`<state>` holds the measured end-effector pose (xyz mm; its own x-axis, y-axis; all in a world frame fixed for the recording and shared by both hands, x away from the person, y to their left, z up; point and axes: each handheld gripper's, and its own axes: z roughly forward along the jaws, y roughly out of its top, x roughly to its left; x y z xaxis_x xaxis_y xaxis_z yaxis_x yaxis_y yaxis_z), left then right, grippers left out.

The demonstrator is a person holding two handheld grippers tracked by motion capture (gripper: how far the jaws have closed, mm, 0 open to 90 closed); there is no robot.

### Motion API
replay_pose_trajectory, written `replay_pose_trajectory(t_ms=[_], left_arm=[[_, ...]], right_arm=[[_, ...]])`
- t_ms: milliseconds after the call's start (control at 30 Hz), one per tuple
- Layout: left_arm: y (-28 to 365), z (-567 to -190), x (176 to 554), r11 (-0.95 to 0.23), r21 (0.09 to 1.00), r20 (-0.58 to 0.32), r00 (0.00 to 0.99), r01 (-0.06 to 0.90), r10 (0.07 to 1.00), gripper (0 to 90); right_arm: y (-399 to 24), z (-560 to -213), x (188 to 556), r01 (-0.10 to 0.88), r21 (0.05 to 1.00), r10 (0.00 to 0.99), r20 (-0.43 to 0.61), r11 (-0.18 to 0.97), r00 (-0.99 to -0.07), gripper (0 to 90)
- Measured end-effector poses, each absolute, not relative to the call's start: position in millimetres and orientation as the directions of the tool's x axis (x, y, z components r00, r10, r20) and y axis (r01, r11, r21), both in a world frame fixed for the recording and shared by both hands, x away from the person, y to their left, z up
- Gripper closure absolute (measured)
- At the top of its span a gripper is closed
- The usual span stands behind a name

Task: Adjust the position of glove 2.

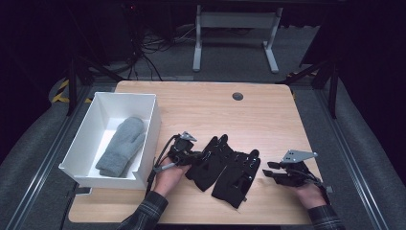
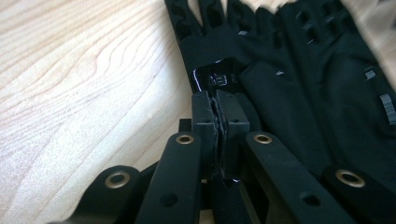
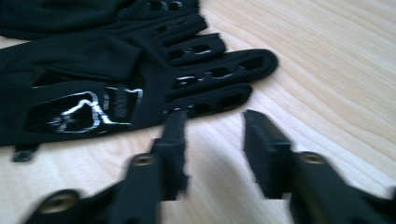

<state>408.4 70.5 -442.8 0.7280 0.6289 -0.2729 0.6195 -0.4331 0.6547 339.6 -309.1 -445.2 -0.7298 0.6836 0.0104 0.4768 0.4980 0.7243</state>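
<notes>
Two black gloves lie side by side at the middle of the wooden table: one [image 1: 210,162] to the left, the other [image 1: 238,178] to the right. My left gripper [image 1: 196,155] is shut on the left glove's near edge; in the left gripper view the jaws [image 2: 217,100] pinch black fabric [image 2: 289,93] between them. To the right of the gloves, my right gripper [image 1: 268,170] is open with nothing in it. In the right gripper view its tips [image 3: 212,116] stand just short of the right glove's fingers [image 3: 219,70], which bears a shiny logo.
A white box [image 1: 155,124] stands at the table's left with a grey mitten [image 1: 122,146] lying inside. A dark round grommet [image 1: 237,96] sits near the far edge. Bare wood [image 1: 268,124] stretches behind and to the right of the gloves.
</notes>
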Motion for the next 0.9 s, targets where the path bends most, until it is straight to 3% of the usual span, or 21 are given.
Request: replay_pose_trajectory(t_ms=[167,467,900], left_arm=[[74.4,-436.2,407.2,-0.404,0.674,-0.307,0.732,0.618,0.608,87.8],[76.5,-426.6,403.6,-0.364,0.705,-0.336,0.738,0.609,0.585,87.8],[74.5,-416.8,398.8,-0.343,0.725,-0.367,0.757,0.597,0.540,87.8]], right_arm=[[-298.6,-443.3,334.6,0.456,0.716,0.628,0.032,0.529,-0.778,89.6],[-272.9,-454.1,327.8,0.450,0.662,0.548,0.070,0.600,-0.834,90.0],[-262.5,-455.9,330.2,0.440,0.658,0.531,0.072,0.611,-0.844,90.0]])
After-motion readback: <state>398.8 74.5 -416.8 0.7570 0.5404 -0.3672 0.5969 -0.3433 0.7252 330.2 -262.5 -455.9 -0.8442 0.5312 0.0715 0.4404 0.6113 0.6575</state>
